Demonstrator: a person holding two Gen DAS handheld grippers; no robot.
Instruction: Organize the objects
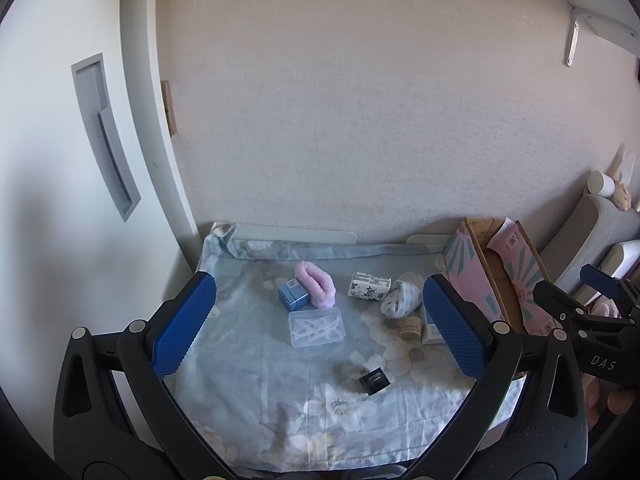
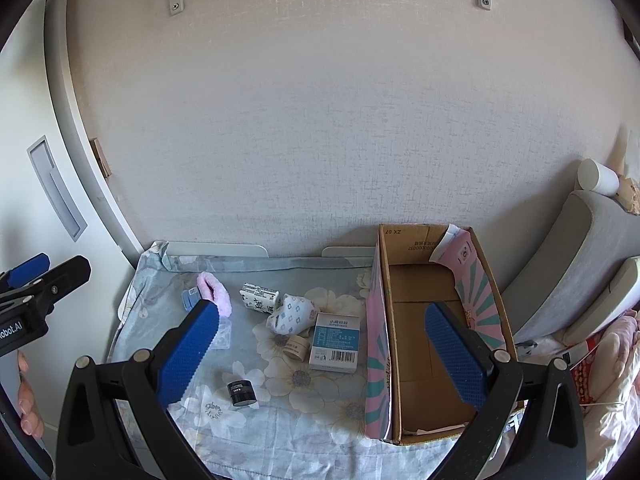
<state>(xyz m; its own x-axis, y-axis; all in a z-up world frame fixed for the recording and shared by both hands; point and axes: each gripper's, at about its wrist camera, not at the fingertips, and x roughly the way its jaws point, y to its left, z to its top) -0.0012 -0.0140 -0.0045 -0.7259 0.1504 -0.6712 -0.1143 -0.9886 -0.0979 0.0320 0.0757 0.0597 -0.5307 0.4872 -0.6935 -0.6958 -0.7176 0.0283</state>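
Eight loose items lie on the flowered cloth (image 2: 320, 432) covering the desk: one pink fluffy band (image 1: 316, 283), one small blue box (image 1: 293, 296), one clear plastic case (image 1: 317, 327), one black jar (image 2: 242, 393), one white patterned box (image 2: 260, 297), one white-and-blue printed pouch (image 2: 291, 314), one small beige jar (image 2: 297, 347) and one flat white-and-blue carton (image 2: 335, 342) with a barcode and Chinese print too small to read. One open cardboard box (image 2: 424, 360), pink-patterned outside, stands at the cloth's right edge, just beside the carton; its far flap reads "ZX 07" upside down.

The left gripper (image 1: 318, 326) hangs over the cloth's middle, jaws spread wide, holding nothing. The right gripper (image 2: 326, 354) hangs with one finger over the cloth and the other over the box, jaws likewise spread and empty. "DAS" shows on the right gripper's body.

The cloth's near half lies mostly bare around the black jar; a wall closes the far edge.
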